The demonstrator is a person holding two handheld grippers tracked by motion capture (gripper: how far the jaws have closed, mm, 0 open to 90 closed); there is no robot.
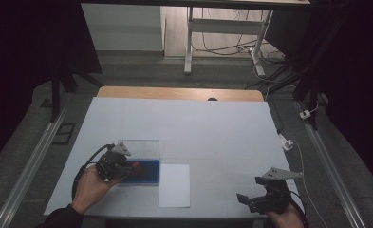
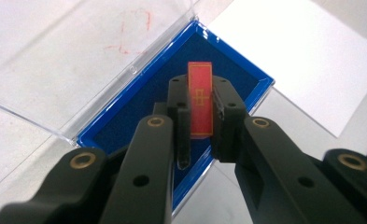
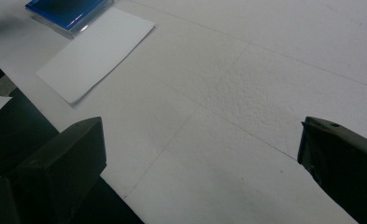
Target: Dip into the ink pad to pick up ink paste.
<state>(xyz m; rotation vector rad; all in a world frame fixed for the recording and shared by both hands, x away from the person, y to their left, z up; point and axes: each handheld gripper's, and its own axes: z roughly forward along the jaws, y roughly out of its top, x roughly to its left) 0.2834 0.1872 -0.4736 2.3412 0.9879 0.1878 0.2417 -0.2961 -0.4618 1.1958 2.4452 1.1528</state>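
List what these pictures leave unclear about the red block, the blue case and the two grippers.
- Red block: left gripper view, the left gripper covers its sides; whether it touches the blue case cannot be told.
- Block in high view: small, dark, half hidden by the gripper.
- Red marks on the clear lid: too faint to read.
- Right gripper: jaw tips cut off by the frame edges.
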